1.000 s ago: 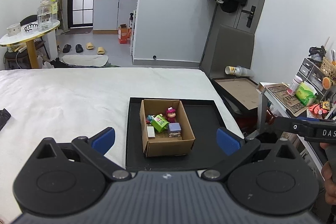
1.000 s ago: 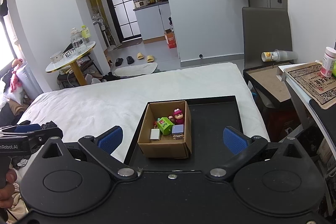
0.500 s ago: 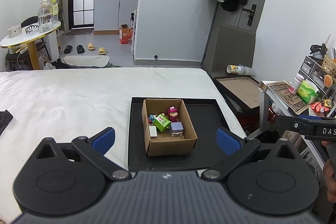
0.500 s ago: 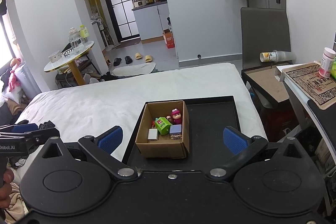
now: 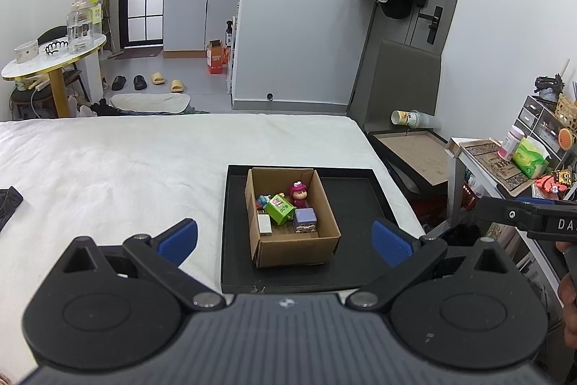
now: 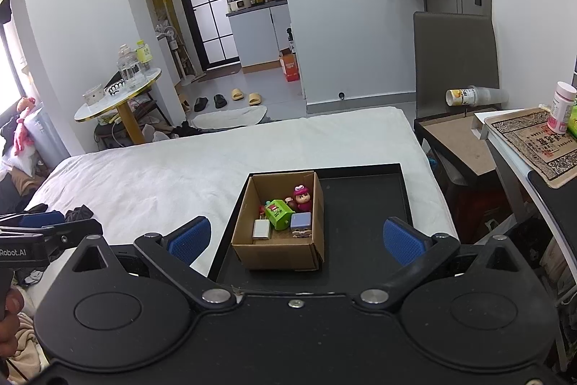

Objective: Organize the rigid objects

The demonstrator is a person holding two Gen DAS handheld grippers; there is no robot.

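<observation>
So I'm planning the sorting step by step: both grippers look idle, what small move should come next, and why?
Probably lower the right gripper, open and empty, toward the cardboard box on the black tray, aiming at the green block lying on top. The left gripper is open and empty too.

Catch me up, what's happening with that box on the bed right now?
A person holds a tool in each hand, both open and empty, back from the cardboard box. The box sits on the left part of a black tray on the white bed. Inside it lie a green block, a pink-hatted figure, a lavender cube and a white piece. Nothing is gripped.
</observation>
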